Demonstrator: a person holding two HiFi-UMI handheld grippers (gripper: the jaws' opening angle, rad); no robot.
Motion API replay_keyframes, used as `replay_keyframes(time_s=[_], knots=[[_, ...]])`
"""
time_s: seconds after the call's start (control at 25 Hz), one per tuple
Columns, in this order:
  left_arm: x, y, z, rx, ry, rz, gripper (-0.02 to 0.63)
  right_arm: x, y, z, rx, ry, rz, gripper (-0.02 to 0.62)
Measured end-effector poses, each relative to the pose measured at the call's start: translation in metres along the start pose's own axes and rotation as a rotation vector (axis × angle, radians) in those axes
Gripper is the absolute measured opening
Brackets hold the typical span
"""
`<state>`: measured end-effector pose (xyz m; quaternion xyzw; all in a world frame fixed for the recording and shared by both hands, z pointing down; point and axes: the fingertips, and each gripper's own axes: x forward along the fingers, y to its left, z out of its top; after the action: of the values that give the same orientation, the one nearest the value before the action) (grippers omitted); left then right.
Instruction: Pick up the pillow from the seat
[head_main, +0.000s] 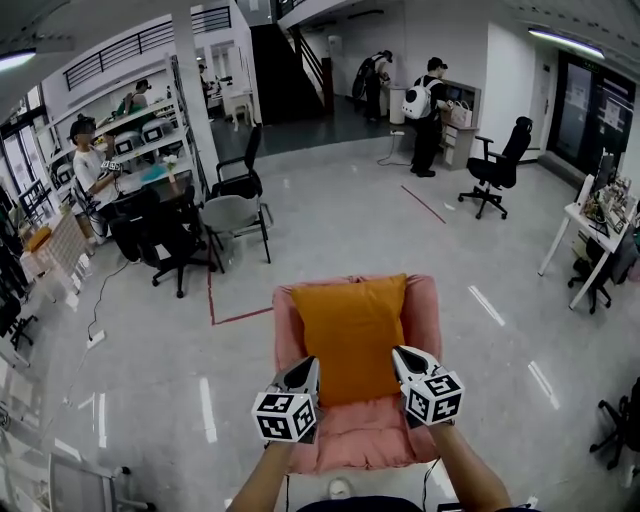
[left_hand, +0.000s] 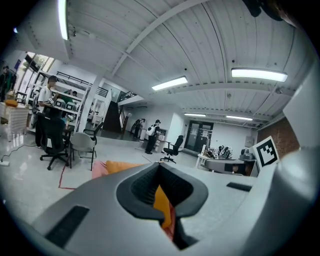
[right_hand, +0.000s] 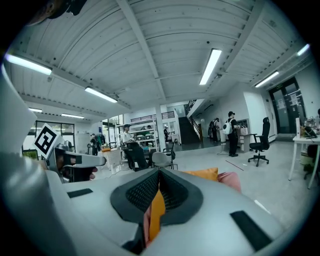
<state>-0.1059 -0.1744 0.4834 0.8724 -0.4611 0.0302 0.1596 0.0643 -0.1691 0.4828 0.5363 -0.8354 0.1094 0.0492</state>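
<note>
Left hand-held gripper (head_main: 306, 368): nearest, at 7 o'clock of the pillow (head_main: 350, 335); jaws clenched on its orange fabric, a pink fold pinched alongside.
Right hand-held gripper (head_main: 403, 357): at 5 o'clock of the pillow; jaws clenched on orange fabric, with a pink fold too.
Pillow: orange, in the seat (head_main: 425, 300), between its arms.
Seat: pink armchair.
Floor (head_main: 350, 200): pale, glossy, open at 9, 12 and 3 o'clock of the seat.
Red tape line (head_main: 225, 315): at 9 o'clock.
Grey chair (head_main: 232, 215): at 11 o'clock, well apart.
Table (head_main: 590, 225): at 2 o'clock, cut off by the frame edge.
Hidden: pillow's lower corners behind both grippers; source of the pink folds unclear.
</note>
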Motion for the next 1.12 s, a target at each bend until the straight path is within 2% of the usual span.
replay_keyframes(time_s=[0.6,1.12], knots=[[0.018,0.029,-0.011,-0.036,0.034,-0.032,0.003,0.03,0.006,-0.015,0.011,0.043,-0.022,0.018],[0.02,0.03,-0.021,-0.055,0.052,-0.038,0.003,0.029,0.002,-0.021,0.013,0.062,-0.034,0.018]])
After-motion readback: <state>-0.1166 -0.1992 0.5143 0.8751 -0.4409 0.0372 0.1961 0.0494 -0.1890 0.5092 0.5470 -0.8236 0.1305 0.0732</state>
